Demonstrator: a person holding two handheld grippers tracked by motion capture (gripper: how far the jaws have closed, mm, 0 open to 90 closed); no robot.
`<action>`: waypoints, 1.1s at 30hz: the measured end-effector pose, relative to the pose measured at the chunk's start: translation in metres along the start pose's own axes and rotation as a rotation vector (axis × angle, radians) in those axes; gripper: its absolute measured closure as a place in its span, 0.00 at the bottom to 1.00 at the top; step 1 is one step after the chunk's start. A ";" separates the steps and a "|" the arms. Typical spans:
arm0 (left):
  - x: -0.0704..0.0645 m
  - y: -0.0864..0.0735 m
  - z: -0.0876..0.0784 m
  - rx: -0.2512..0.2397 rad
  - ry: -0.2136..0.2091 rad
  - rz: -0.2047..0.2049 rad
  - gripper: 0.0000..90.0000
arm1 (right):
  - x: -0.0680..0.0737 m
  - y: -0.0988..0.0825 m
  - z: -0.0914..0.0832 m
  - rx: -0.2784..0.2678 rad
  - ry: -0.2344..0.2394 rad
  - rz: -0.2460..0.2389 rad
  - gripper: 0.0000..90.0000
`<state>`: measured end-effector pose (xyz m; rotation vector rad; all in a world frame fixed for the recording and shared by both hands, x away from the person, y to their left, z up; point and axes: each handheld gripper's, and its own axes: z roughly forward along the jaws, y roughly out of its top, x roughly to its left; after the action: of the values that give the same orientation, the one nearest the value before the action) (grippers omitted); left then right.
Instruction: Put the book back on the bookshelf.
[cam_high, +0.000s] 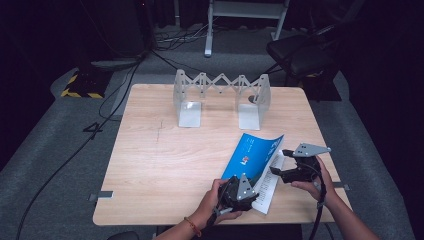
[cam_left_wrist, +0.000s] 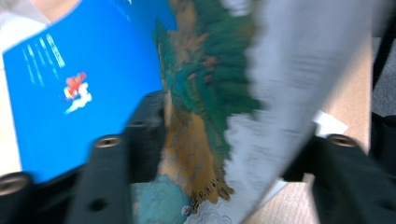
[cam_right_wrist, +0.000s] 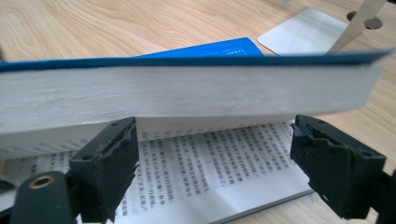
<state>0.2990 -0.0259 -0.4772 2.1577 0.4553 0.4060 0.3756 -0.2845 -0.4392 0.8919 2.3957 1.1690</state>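
Both grippers are working at the blue book (cam_high: 252, 155) near the front right of the wooden table (cam_high: 165, 165); the left gripper (cam_high: 239, 192) is sitting at the book's near corner, gripped by the person's left hand (cam_high: 216, 200), and in the left gripper view its two black jaws are standing on either side of the lifted blue cover and a colourful page (cam_left_wrist: 196, 107); whether the pads are actually pressing on the paper I cannot tell, since the picture is blurred there. Over on the right, the right gripper (cam_high: 282, 162) is being held level at the book's open edge; in the right gripper view its jaws are standing apart, released, with a raised block of pages (cam_right_wrist: 187, 93) arching just above them and a flat printed page (cam_right_wrist: 210, 172) lying between and beyond them; neither pad is touching paper. Behind the book, toward the far edge of the table, a metal expanding bookstand (cam_high: 220, 97) is standing upright, well apart from the book.
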 end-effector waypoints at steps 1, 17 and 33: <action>0.000 0.001 -0.003 -0.003 0.005 0.008 0.64 | -0.001 -0.001 0.000 0.001 -0.002 0.001 0.18; 0.040 0.001 -0.033 -0.007 -0.049 0.013 0.84 | 0.004 -0.011 -0.017 -0.076 0.150 -0.104 0.38; 0.084 -0.024 -0.062 0.054 -0.113 0.003 0.79 | 0.018 0.012 0.017 -0.062 0.266 -0.298 0.38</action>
<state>0.3410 0.0689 -0.4509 2.2200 0.4038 0.2738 0.3758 -0.2571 -0.4404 0.3591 2.5679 1.2984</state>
